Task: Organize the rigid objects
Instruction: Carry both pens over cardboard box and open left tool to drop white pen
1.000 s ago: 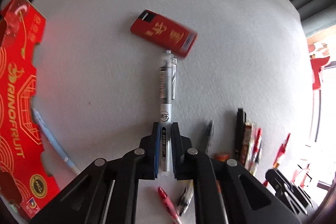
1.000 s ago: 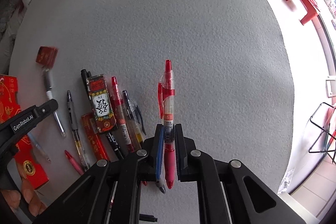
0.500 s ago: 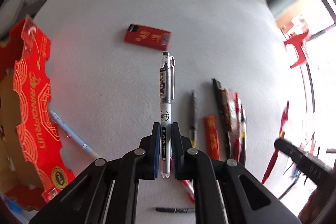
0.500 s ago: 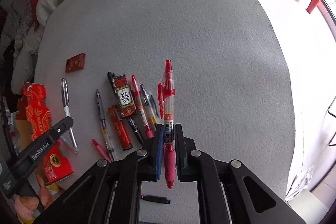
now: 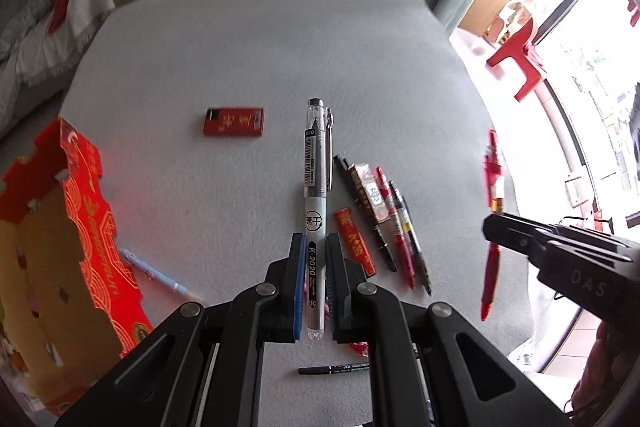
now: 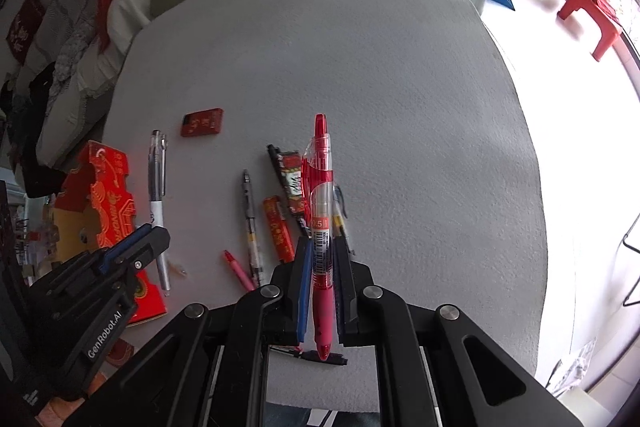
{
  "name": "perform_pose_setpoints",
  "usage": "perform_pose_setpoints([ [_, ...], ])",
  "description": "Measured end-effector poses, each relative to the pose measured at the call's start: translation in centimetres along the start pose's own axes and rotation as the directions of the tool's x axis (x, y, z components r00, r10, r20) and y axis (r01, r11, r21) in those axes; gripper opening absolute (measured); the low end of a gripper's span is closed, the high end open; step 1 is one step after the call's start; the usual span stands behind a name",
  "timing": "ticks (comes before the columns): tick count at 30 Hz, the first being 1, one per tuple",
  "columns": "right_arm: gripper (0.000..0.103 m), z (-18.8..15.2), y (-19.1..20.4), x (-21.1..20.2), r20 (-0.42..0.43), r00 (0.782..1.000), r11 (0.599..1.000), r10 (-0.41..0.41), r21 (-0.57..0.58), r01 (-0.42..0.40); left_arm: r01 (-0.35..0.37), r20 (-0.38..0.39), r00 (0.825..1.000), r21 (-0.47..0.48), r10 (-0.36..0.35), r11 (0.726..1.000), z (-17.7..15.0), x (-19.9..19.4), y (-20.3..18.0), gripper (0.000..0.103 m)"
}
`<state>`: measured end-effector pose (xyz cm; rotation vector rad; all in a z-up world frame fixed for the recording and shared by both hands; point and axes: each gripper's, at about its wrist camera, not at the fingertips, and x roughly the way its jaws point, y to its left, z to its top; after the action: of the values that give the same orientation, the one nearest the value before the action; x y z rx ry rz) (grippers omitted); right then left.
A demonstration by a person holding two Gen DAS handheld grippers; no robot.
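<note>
Overhead, the left gripper [image 5: 313,283] is clamped tight on a silver pen [image 5: 315,211] with a clear cap, a metal clip, a barcode label and a dark "K-2020" grip, held above the grey table [image 5: 248,59]. Likewise the right gripper [image 6: 323,291] pinches a translucent red click pen [image 6: 320,211] marked 0.5, with red rubber grip, above the pens laid in a row [image 6: 288,203].

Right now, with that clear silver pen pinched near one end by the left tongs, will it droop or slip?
The silver pen juts out straight past the left tongs, so it is probably stiff and light. Its smooth round barrel might twist or slide between the blue pads. Set down, it could roll, though its clip may stop it.
</note>
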<state>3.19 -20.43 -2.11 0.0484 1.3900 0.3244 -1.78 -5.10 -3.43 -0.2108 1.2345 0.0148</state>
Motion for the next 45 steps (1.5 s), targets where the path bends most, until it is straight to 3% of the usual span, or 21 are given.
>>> perform_pose_setpoints([
  [8, 0.011, 0.6, 4.6, -2.1, 0.045, 0.998, 0.995, 0.034, -0.09, -0.029, -0.007, 0.096, 0.995, -0.039, 0.011, 0.999, 0.1, -3.6, 2.5, 0.01],
  [17, 0.011, 0.3, 12.6, -2.3, 0.038, 0.994, 0.961, 0.099, -0.262, -0.085, -0.063, 0.156, 0.983, -0.196, 0.094, 0.979, -2.4, -7.5, 9.5, 0.01],
  [21, 0.011, -0.4, 17.6, -1.5, 0.007, 0.991, 0.921, 0.136, -0.369, -0.123, -0.103, 0.166, 0.974, -0.289, 0.156, 0.952, -4.2, -9.0, 13.0, 0.01],
  [27, 0.011, -2.3, 24.6, 0.0, -0.047, 0.983, 0.848, 0.175, -0.5, -0.175, -0.16, 0.147, 0.958, -0.433, 0.245, 0.887, -6.9, -10.6, 18.8, 0.01],
  [34, 0.011, -4.8, 31.3, 1.3, -0.109, 0.972, 0.762, 0.209, -0.605, -0.232, -0.223, 0.097, 0.942, -0.534, 0.321, 0.816, -10.0, -11.2, 23.5, 0.01],
  [40, 0.011, -6.0, 35.3, 2.3, -0.135, 0.968, 0.725, 0.213, -0.642, -0.249, -0.257, 0.059, 0.933, -0.58, 0.355, 0.773, -11.7, -10.8, 26.1, 0.01],
  [45, 0.011, -6.1, 36.5, 3.1, -0.146, 0.969, 0.717, 0.198, -0.652, -0.245, -0.269, 0.047, 0.929, -0.593, 0.366, 0.759, -12.1, -10.5, 27.3, 0.01],
])
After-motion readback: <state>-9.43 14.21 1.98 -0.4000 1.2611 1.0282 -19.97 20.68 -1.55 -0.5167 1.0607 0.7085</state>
